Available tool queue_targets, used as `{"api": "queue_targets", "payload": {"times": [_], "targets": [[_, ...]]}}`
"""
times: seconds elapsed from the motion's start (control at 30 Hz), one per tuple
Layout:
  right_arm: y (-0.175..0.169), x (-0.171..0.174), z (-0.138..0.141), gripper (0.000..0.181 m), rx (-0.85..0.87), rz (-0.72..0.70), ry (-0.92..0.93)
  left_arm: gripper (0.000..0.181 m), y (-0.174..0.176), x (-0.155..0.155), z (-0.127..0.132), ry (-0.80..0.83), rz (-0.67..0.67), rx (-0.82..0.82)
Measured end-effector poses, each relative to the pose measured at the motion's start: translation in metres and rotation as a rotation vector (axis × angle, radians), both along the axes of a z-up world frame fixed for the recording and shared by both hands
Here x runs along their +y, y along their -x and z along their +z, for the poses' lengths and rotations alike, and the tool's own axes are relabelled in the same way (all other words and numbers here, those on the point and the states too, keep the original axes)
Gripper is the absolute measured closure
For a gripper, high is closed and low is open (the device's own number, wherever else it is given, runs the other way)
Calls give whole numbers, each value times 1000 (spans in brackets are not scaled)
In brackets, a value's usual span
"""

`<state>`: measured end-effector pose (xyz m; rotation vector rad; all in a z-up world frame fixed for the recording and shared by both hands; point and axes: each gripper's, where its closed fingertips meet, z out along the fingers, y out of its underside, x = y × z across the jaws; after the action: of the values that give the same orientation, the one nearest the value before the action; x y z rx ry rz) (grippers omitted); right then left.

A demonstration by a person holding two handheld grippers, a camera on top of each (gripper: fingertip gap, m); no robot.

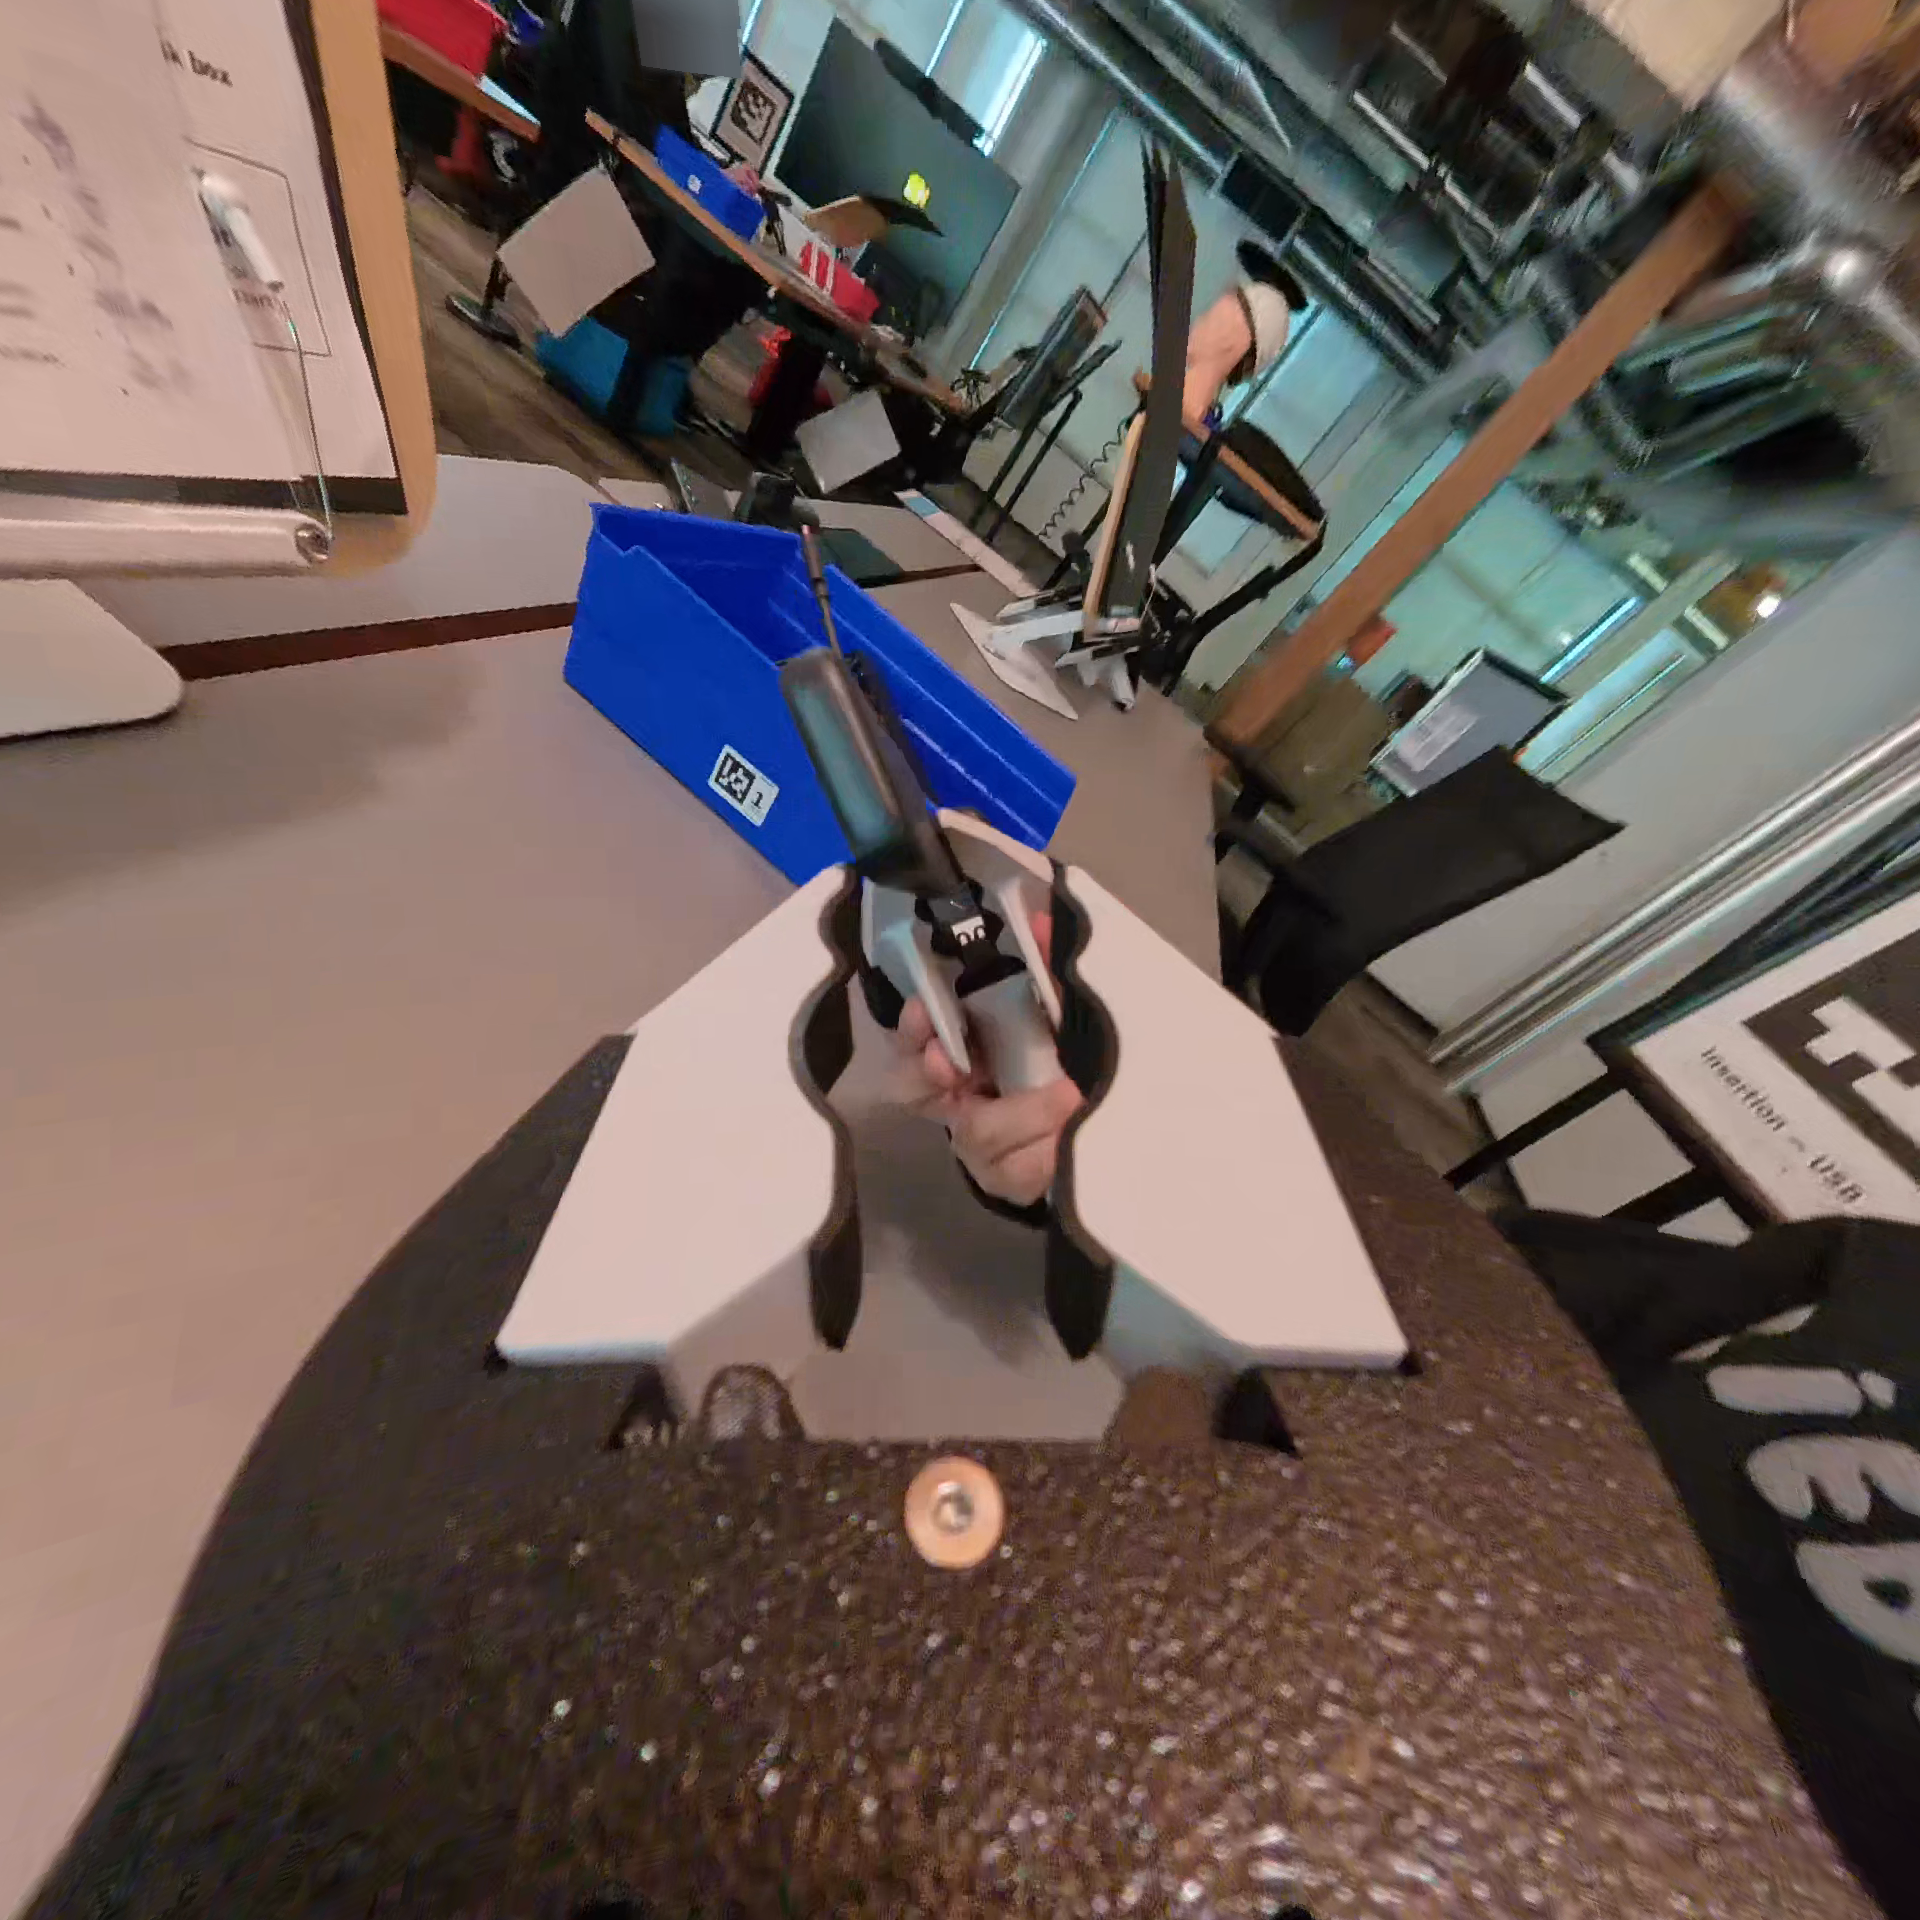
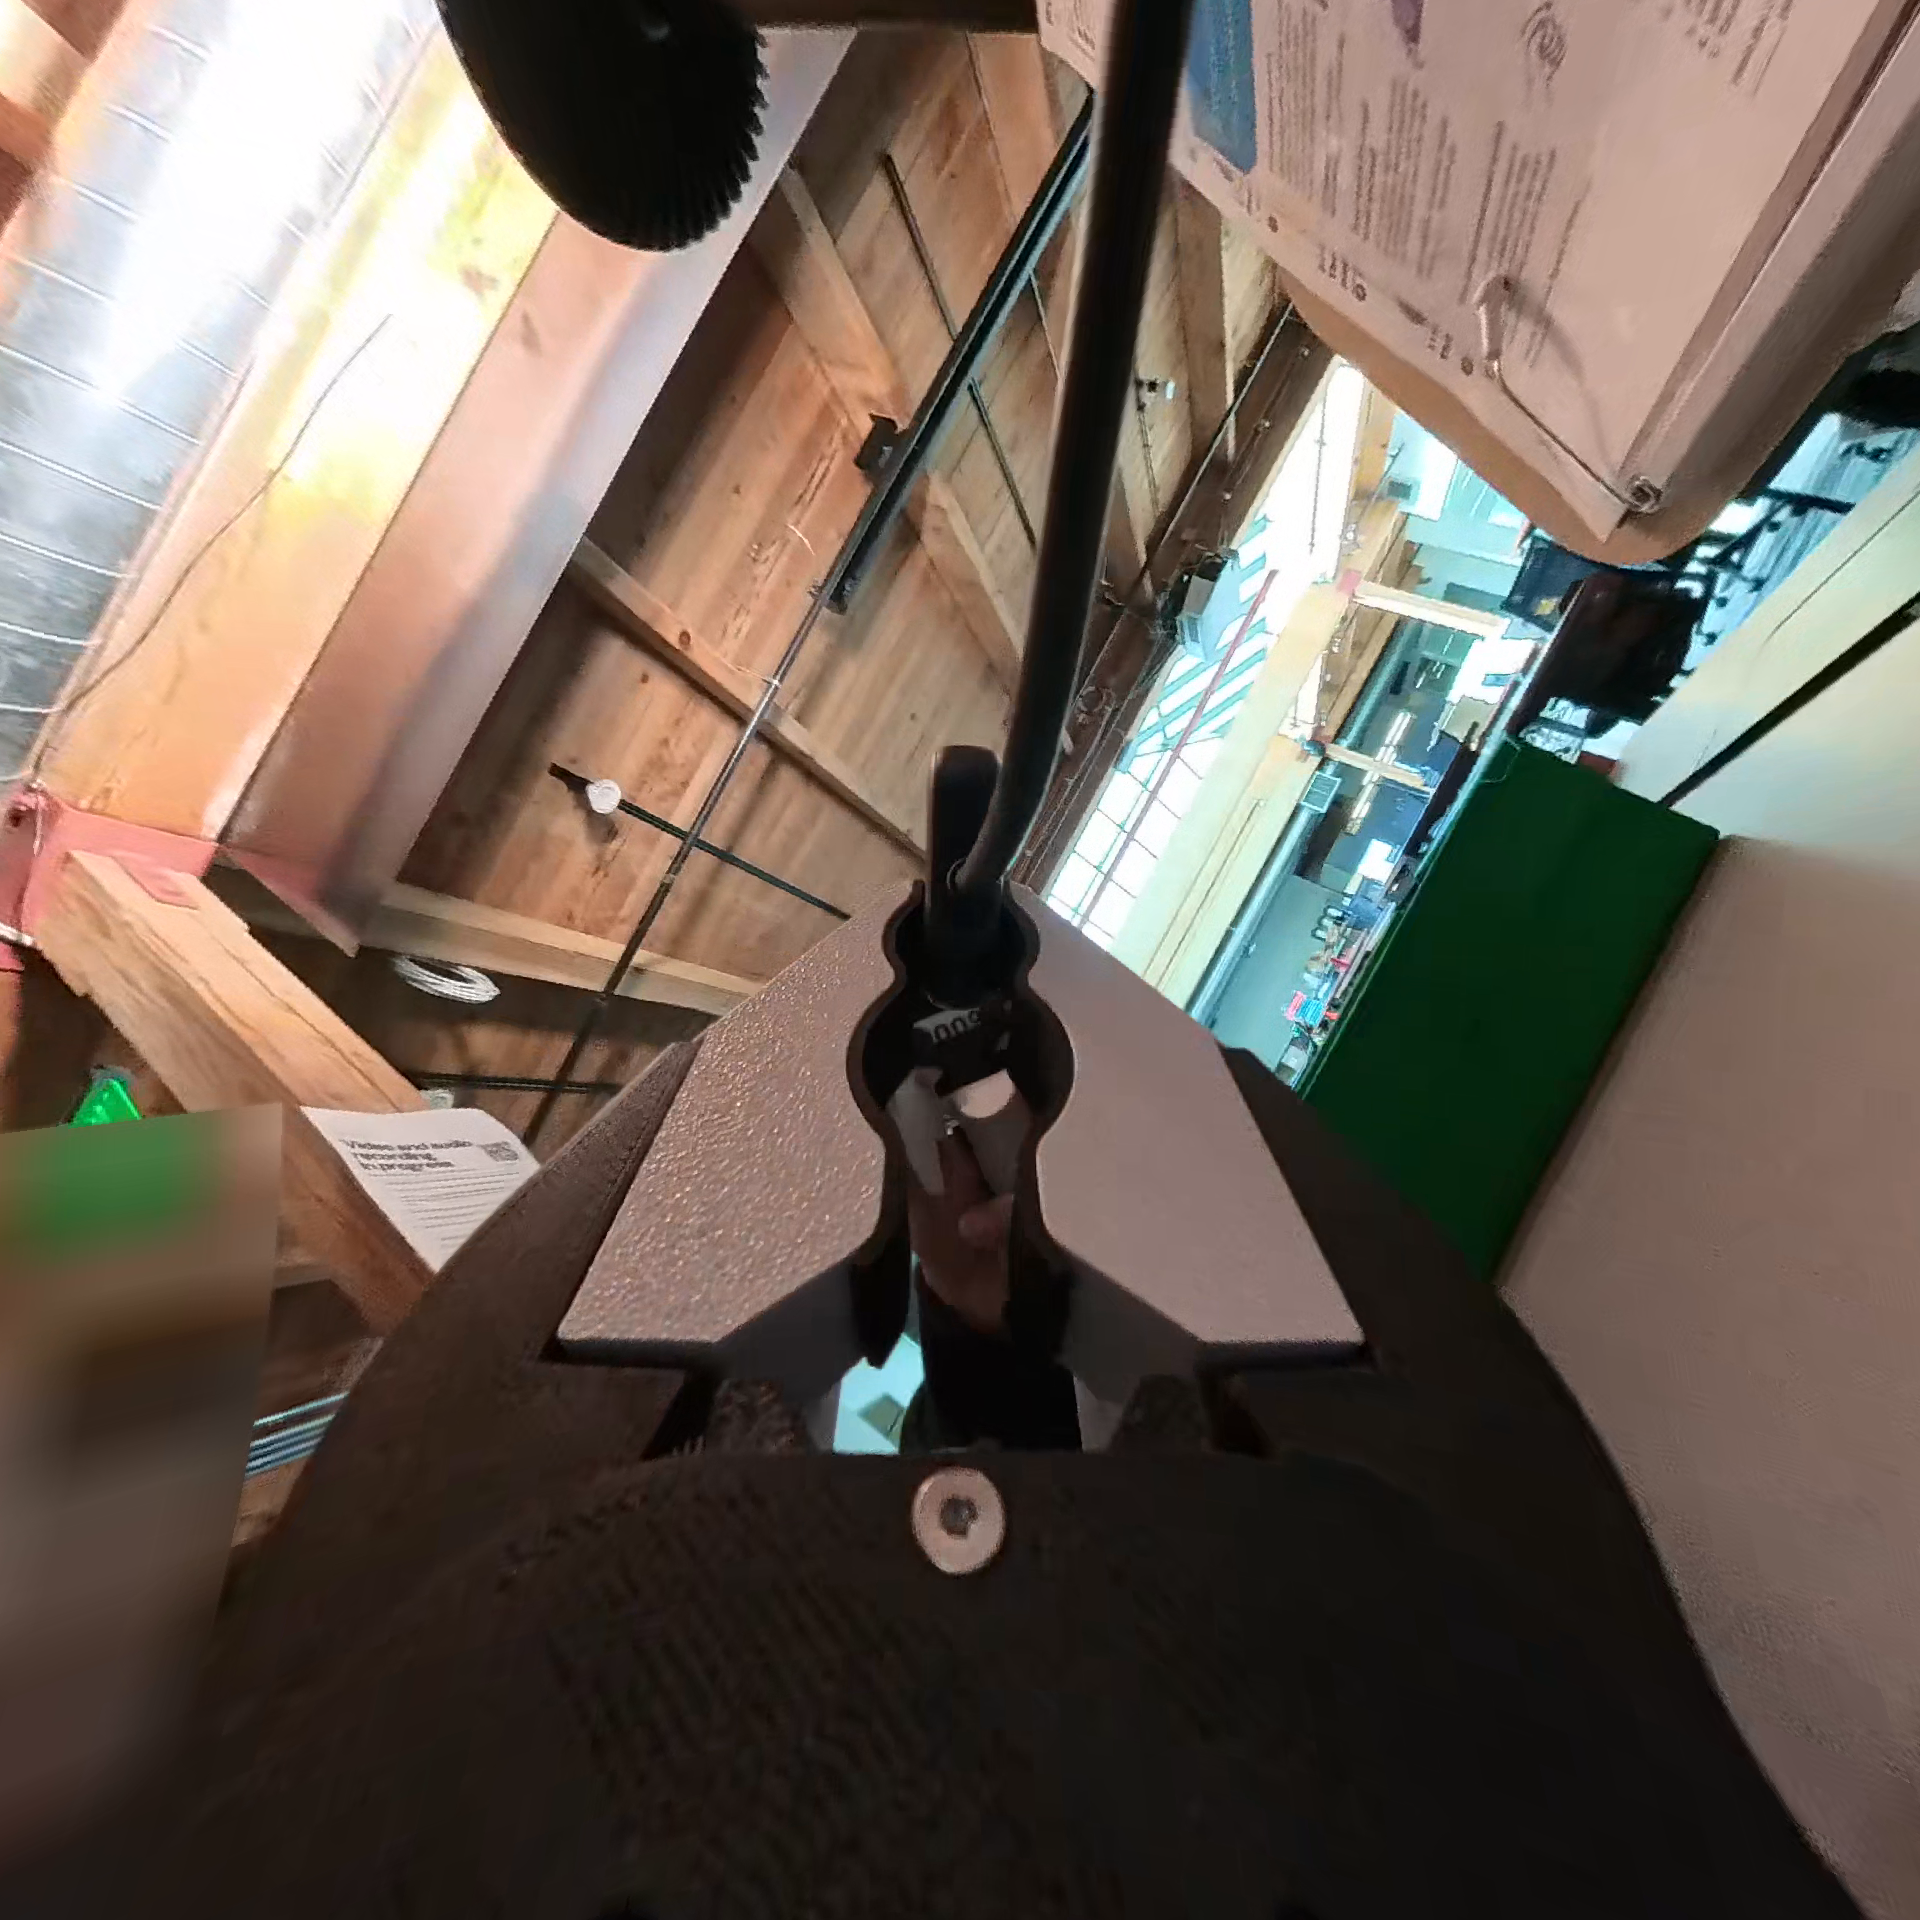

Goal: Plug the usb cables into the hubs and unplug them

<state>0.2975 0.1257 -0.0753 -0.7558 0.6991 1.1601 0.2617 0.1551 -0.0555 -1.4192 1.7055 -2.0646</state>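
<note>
Left gripper (image 1: 951,904) clamps a slim black usb hub (image 1: 842,758) by its near end, fingers pinched tight w/ only the hub's width between them. The hub is held off the grey table (image 1: 312,935) and juts forward and up-left from the tips, a thin black lead (image 1: 816,577) running on from its far end. Seen through the gap between the left fingers: the other gripper's pale tips, closed, and a hand (image 1: 1013,1132) behind them. It can't be told from this view whether those tips touch the hub.

Just beyond the hub, a blue bin (image 1: 707,665) sits on the table toward the far edge, a small square marker sticker on its near wall. At the table's far left, a white stand (image 1: 73,665) carries a board w/ printed sheets (image 1: 156,260). At right, off the table edge, a black chair (image 1: 1423,873) and a framed sign w/ a large square marker (image 1: 1787,1081). Workshop benches and a person farther back.

Right gripper (image 2: 961,935), tilted up toward a timber ceiling, is shut on a black usb cable (image 2: 1081,416): the plug end sits between the closed tips and the cord rises out the top of frame. Through the finger gap, the opposite gripper's pale tips. Green cabinet (image 2: 1507,997) at right.
</note>
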Motion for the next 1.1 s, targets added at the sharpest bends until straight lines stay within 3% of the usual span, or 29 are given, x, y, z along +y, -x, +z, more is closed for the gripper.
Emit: {"api": "queue_targets", "payload": {"times": [0.23, 0.37, 0.57, 0.63, 0.67, 0.77, 0.87, 0.93, 1.1], "targets": [[3, 5, -6, 171, -131, -35, 78, 169, -29, -7, -17, 145, -75, 84], [0, 8, -17, 168, -359, -130, 229, 172, -38, 4, -25, 260, -87, 141], [-26, 1, -41, 71, -1054, -518, 817, 172, -50, 75, -36, 309, 149, 172], [-35, -8, -29, 60, -1256, -694, 910, 172, -45, 80, -37, 314, 129, 180], [-26, -7, -19, 57, -1356, -746, 863, 172, -44, 78, -38, 318, 108, 187], [3, 0, 1, 71, -1524, -831, 702, 172, -39, 56, -39, 326, -10, 210], [12, 9, -16, 72, -1675, -776, 746, 172, -34, 33, -46, 312, -119, 247], [16, 9, -19, 92, -1779, -809, 732, 172, -31, 23, -52, 289, -173, 266], [16, 13, -35, 106, -1854, -759, 748, 172, -27, 14, -49, 361, -245, 274]]}}
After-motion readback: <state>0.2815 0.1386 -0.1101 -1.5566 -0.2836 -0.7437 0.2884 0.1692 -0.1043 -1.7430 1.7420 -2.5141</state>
